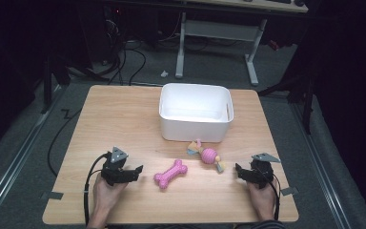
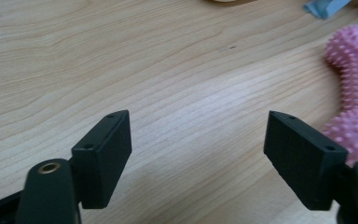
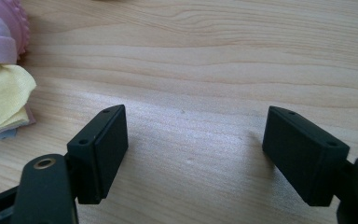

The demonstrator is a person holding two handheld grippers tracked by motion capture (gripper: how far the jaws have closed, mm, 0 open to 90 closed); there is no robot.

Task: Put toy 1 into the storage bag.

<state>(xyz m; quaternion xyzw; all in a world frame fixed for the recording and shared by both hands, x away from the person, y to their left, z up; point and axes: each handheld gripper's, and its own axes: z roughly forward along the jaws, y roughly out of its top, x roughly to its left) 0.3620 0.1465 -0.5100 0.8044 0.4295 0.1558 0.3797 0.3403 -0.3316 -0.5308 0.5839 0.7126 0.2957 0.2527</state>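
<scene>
my left gripper: jaws released, nothing between them
my right gripper: jaws released, over bare table
pink bone: at 3 o'clock of my left gripper, near
knotted ball toy: at 10 o'clock of my right gripper

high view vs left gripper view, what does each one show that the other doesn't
Only the high view takes in the white bin, the pink ball toy with cloth ends, the right gripper, both of the person's hands and the floor around the table.

Only the left gripper view gives a close look at the left gripper's black fingers standing wide apart over bare wood, and at the nubs on the bone's surface.

Both show the wooden table, the pink bone toy and the left gripper, with nothing between its fingers.
</scene>
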